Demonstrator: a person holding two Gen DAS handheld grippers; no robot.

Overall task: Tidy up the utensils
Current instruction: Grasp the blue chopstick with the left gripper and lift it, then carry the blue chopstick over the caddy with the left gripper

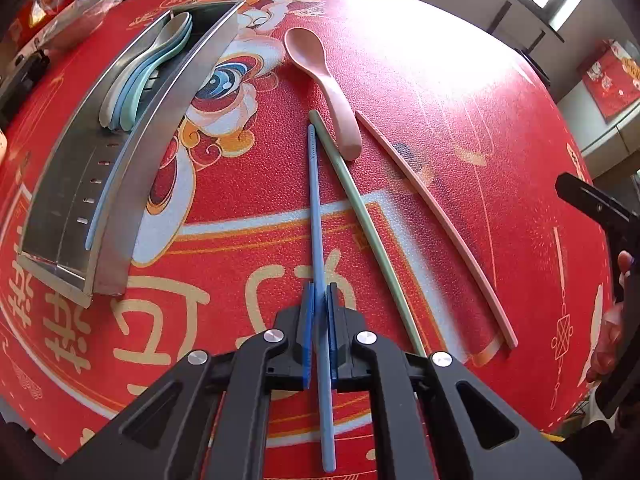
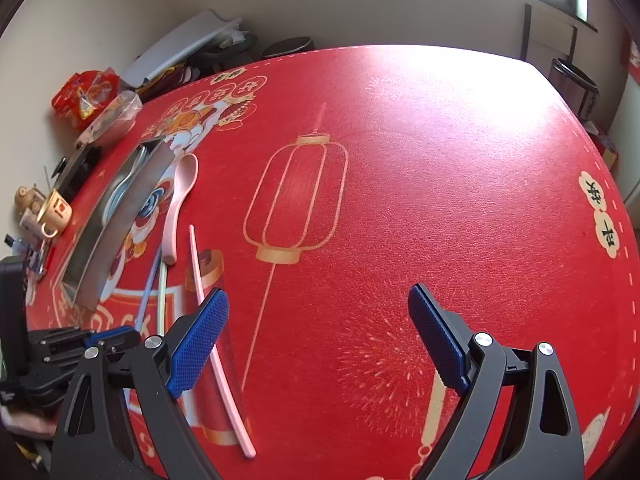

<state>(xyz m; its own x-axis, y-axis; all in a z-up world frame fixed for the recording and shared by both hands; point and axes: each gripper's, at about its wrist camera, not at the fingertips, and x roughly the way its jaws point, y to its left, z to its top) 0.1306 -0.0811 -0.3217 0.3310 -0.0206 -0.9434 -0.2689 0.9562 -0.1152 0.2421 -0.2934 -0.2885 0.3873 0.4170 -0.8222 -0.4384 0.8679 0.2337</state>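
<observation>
My left gripper is shut on a blue chopstick that lies along the red tablecloth. A green chopstick and a pink chopstick lie to its right, with a pink spoon beyond them. A steel utensil tray at the left holds several pale spoons and another blue chopstick. My right gripper is open and empty above the cloth, right of the pink chopstick. The tray, pink spoon and left gripper show at the left there.
Clutter lines the table's far left edge: snack packets, a small cup and black devices. The red tablecloth stretches right to a bright glare patch.
</observation>
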